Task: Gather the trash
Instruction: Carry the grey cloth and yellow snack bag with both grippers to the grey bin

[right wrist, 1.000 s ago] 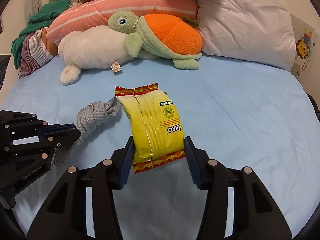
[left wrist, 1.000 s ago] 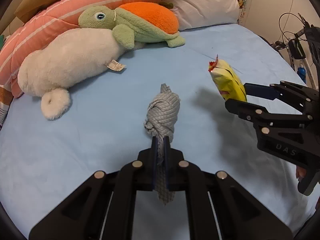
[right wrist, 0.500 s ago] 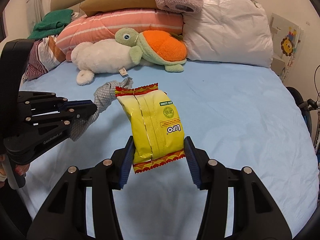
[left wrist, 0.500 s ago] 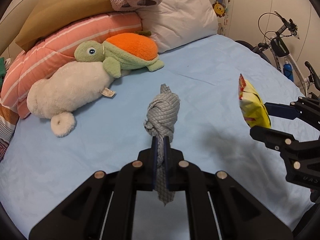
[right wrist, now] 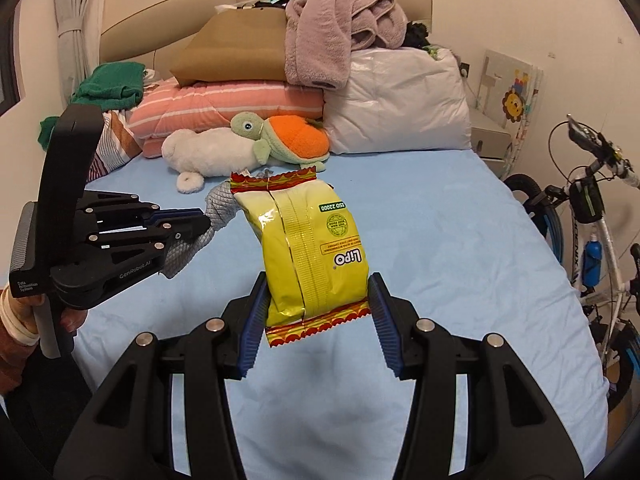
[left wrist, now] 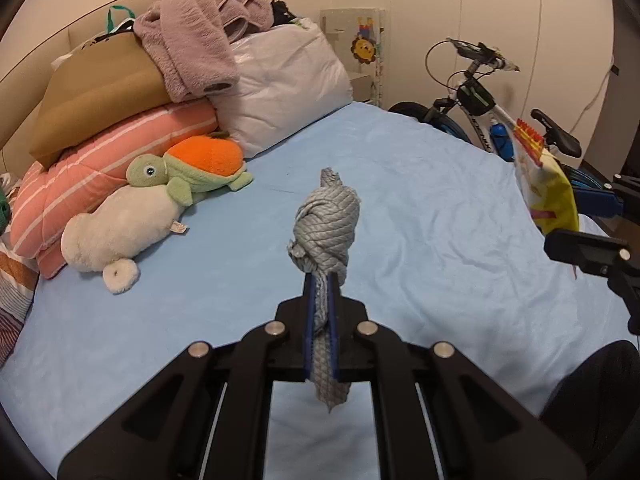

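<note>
Already both pieces of trash were off the bed (right wrist: 460, 216) and in the air: the yellow snack packet (right wrist: 312, 256) was clamped between the pads of the right tool (right wrist: 316, 312), standing upright with its crimped red end above the pads, and the knotted grey cloth (left wrist: 326, 232) was pinched by its tail in the left tool (left wrist: 321, 320), whose jaws were drawn almost together on it, the knot sticking up beyond the tips. Judging from this, the picking-up part looked done for these two items, and what remained was carrying them to a bin, which neither view showed; no other loose trash was visible on the blue sheet. Compared with a second earlier, both tools had risen and pulled back from the mattress, so the plush turtle (left wrist: 188, 172), the stacked pillows (left wrist: 112, 160) and the bicycle (left wrist: 480, 108) came further into view, while the grips themselves were unchanged.
</note>
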`<move>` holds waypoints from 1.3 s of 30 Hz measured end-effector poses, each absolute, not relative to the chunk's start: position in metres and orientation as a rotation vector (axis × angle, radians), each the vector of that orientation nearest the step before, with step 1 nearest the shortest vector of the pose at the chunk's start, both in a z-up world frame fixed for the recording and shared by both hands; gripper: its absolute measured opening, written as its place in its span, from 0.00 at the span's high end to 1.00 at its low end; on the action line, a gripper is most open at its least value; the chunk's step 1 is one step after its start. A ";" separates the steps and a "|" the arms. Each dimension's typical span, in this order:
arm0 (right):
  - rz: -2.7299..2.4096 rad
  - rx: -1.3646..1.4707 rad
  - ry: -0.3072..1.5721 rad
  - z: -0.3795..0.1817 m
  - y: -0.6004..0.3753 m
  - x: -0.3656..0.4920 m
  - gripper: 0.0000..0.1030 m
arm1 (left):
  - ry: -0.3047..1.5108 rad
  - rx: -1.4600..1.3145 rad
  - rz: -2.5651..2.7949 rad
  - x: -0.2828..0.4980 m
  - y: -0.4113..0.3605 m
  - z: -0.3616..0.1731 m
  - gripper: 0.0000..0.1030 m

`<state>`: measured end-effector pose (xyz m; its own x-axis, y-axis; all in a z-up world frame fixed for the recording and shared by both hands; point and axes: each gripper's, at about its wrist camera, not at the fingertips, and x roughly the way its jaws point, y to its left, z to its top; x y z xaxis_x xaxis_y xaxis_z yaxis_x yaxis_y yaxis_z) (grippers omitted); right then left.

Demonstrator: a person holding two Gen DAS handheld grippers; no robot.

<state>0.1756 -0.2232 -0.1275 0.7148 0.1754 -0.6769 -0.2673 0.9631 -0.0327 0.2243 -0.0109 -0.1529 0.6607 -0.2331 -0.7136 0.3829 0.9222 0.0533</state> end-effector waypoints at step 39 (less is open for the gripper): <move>-0.796 0.174 0.377 0.027 -0.494 -0.382 0.54 | 0.404 0.577 -1.241 -0.130 -0.392 0.039 0.94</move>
